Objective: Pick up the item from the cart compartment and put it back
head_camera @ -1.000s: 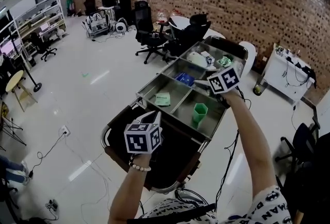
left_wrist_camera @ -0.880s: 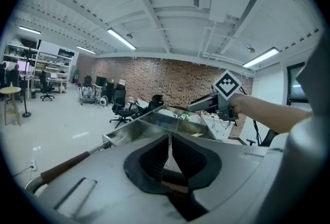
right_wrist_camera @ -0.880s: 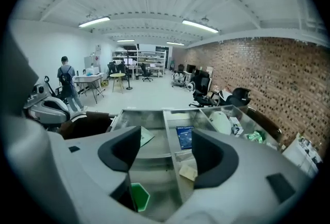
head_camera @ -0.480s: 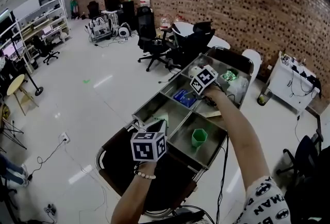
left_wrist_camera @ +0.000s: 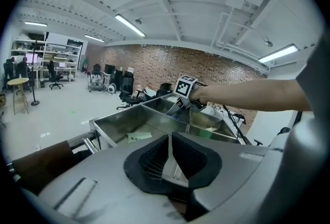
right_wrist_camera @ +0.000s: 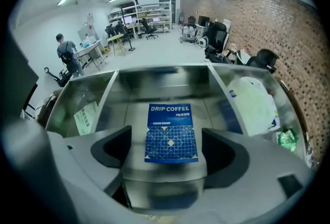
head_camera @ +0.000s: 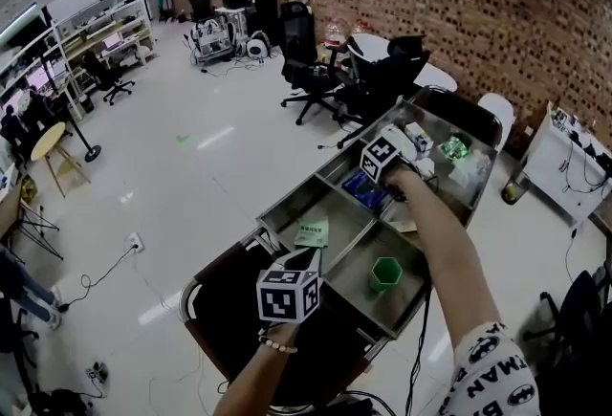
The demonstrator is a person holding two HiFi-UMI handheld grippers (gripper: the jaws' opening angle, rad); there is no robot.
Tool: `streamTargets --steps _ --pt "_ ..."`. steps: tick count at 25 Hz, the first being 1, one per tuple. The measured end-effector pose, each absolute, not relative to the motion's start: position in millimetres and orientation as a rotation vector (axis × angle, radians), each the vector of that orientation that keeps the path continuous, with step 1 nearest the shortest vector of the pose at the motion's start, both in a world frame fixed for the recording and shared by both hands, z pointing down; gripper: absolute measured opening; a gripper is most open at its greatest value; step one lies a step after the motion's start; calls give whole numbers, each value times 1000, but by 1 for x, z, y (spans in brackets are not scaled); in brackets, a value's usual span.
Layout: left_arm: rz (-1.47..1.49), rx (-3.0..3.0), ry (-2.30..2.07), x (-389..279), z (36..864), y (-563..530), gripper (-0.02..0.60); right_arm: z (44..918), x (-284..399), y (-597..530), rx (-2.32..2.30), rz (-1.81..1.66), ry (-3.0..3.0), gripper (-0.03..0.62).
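A blue drip coffee packet (right_wrist_camera: 171, 133) lies flat on the floor of a middle compartment of the steel cart (head_camera: 287, 199). In the head view the packet (head_camera: 363, 191) shows just below my right gripper (head_camera: 375, 177). That gripper (right_wrist_camera: 166, 152) hangs over it, jaws wide and still opening. The packet lies between them with a gap on each side. My left gripper (head_camera: 311, 256) hovers near the cart's near end. Its jaws (left_wrist_camera: 169, 158) are shut, with nothing in them.
A green cup (head_camera: 385, 273) stands in the near right compartment. A green-and-white packet (head_camera: 313, 233) lies in the near left one. A white bag (right_wrist_camera: 252, 102) and a green item (head_camera: 454, 148) fill the far compartment. Office chairs (head_camera: 382, 79) stand beyond the cart.
My right gripper has swung left from the cart's right side to over the blue packet. The left gripper has stayed by the near end.
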State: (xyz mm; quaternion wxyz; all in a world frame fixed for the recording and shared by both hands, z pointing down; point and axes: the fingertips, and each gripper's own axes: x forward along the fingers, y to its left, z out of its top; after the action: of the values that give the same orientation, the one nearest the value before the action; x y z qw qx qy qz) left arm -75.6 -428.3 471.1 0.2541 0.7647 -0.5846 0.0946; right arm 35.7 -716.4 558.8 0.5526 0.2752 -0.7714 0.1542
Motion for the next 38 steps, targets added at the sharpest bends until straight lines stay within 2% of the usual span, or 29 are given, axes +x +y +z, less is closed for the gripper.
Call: streamTargets --steps 9,16,21,23,25,28,38 --pt "254 2038 -1596 -77 475 -439 28 597 27 -716 527 300 -1681 443" --pt "263 2029 -1597 -77 481 -427 28 611 31 -720 498 384 -1668 434" --pt "254 2028 -1618 -77 479 -426 28 611 28 -720 486 362 -1650 363" --pt "263 2023 -1625 -78 480 -426 26 608 26 -720 480 354 -1654 281" --pt "278 2020 -1627 -77 483 -425 26 608 25 -716 469 345 -1657 261" --pt "277 2020 -1621 -74 484 -424 26 605 22 -713 463 311 -1656 175" --pt "268 2022 -1669 -90 479 -416 26 536 8 -691 587 203 -1882 161"
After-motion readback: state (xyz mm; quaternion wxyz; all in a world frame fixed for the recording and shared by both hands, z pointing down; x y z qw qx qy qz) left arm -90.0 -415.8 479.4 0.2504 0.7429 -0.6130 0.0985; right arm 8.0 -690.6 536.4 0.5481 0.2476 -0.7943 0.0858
